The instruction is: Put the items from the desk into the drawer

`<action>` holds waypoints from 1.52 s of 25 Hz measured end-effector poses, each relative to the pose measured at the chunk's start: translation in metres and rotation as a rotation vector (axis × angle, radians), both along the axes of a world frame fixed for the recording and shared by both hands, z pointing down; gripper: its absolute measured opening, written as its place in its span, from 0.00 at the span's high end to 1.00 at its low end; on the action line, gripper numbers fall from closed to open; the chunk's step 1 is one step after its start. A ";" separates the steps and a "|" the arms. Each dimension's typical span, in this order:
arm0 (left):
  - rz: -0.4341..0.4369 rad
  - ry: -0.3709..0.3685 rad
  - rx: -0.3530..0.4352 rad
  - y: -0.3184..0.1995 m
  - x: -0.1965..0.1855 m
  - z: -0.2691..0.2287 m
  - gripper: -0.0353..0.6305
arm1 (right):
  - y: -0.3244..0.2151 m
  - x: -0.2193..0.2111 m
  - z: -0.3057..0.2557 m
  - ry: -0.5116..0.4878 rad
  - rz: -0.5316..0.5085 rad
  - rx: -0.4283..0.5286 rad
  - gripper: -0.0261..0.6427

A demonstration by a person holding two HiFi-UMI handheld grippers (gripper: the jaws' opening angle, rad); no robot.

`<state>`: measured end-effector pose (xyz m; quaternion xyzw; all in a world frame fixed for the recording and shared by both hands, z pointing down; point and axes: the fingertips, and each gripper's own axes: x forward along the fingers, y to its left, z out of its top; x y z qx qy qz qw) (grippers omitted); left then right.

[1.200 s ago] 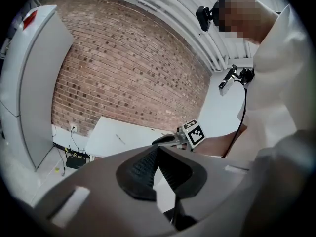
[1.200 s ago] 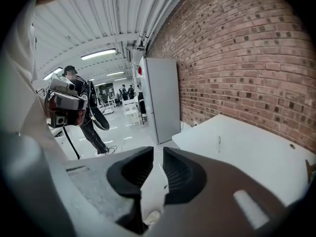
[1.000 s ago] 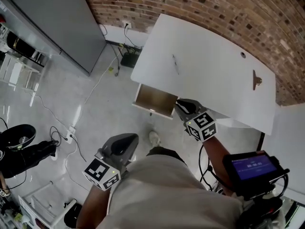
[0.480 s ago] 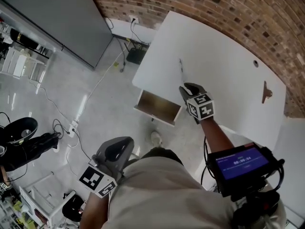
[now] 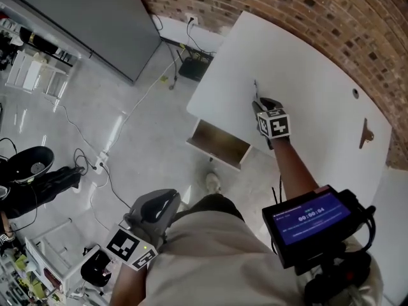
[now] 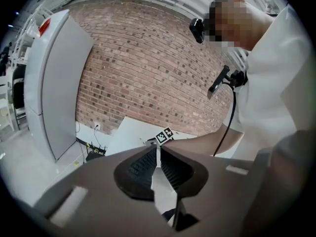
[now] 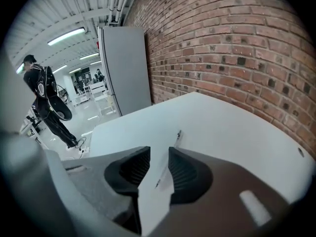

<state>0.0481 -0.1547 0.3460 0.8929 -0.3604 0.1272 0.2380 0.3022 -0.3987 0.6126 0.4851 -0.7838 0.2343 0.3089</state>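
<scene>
With right gripper [image 5: 260, 102] low near the desk's [image 5: 319, 75] drawer-side edge, jaws just opened wide and gripping nothing, hovers at the thin pen [image 5: 255, 85], with it and a brown piece [image 5: 366, 132] by the far right edge not yet in the open drawer [image 5: 220, 144]; looks barely begun.

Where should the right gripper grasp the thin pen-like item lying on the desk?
Mid-shaft, from above, jaws across its width: the pen-like item lies flat on the desk, running lengthwise between the right gripper's jaws, which have just been opening.
</scene>
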 end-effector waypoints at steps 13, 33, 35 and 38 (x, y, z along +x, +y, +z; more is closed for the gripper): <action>-0.057 -0.012 0.012 0.017 -0.046 0.001 0.90 | -0.014 -0.003 0.038 0.114 0.056 -0.082 0.81; -0.073 0.009 -0.006 0.025 -0.056 0.003 0.90 | -0.009 -0.015 0.024 0.062 0.032 -0.070 0.89; -0.071 0.014 -0.008 0.024 -0.056 0.004 0.90 | -0.008 -0.024 0.022 0.057 0.001 -0.061 0.89; -0.065 0.024 -0.008 0.021 -0.055 0.006 0.90 | -0.004 -0.037 0.019 0.052 -0.028 -0.065 0.89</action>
